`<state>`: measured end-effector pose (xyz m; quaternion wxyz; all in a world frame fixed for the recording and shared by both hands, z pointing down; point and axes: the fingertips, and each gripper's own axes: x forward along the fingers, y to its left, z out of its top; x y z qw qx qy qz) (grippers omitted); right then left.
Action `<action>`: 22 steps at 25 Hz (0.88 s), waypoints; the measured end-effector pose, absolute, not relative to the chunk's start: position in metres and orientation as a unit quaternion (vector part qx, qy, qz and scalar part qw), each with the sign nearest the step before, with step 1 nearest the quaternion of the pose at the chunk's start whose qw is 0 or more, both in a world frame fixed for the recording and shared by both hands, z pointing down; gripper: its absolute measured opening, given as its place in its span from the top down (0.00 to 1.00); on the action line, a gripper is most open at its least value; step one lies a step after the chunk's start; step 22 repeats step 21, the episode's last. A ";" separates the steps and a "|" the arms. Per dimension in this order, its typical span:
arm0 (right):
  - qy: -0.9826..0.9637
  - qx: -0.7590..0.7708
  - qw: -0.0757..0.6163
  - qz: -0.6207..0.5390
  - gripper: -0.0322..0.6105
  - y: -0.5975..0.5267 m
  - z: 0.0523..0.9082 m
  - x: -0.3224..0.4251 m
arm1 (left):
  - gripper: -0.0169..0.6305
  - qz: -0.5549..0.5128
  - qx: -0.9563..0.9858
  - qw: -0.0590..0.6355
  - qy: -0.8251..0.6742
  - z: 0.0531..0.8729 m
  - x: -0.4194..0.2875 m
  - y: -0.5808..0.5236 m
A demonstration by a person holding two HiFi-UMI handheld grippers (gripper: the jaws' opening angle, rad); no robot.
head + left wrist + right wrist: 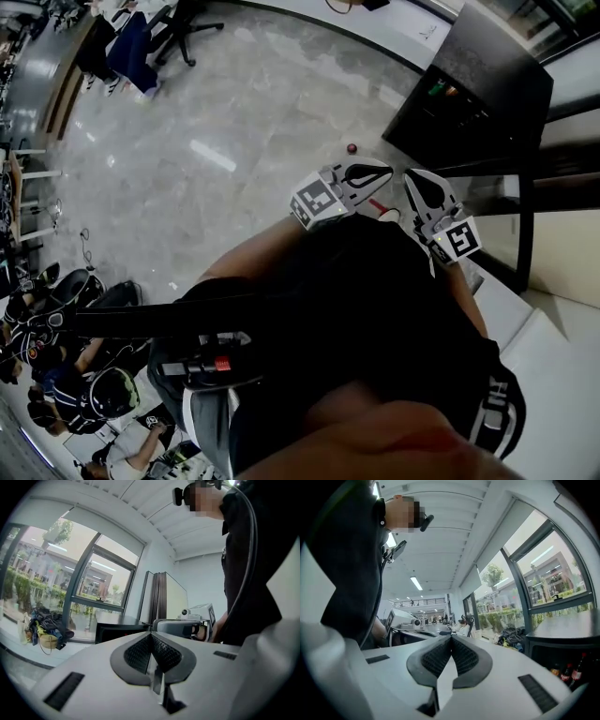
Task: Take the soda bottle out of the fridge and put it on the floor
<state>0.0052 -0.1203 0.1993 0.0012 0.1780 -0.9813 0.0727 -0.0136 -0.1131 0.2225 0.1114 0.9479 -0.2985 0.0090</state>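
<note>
1. While held level near the person's chest, the left gripper and right gripper were both pinched together, empty.
2. A small red-topped thing, probably the soda bottle, stood on the floor near the fridge.
3. The task looked finished.

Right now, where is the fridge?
In the head view, the fridge stands on the floor at upper right, just beyond the tips of the right claw.

Office chair; bag pile beside window.
</note>
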 end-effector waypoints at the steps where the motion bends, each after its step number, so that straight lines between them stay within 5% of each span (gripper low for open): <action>1: -0.982 0.176 0.001 0.070 0.93 -0.121 0.198 0.003 | 0.98 0.007 0.948 0.105 -0.301 0.219 -0.014 -0.115; 22: -0.984 0.172 -0.028 0.043 0.93 -0.128 0.180 -0.004 | 0.98 -0.007 0.942 0.052 -0.331 0.190 -0.017 -0.134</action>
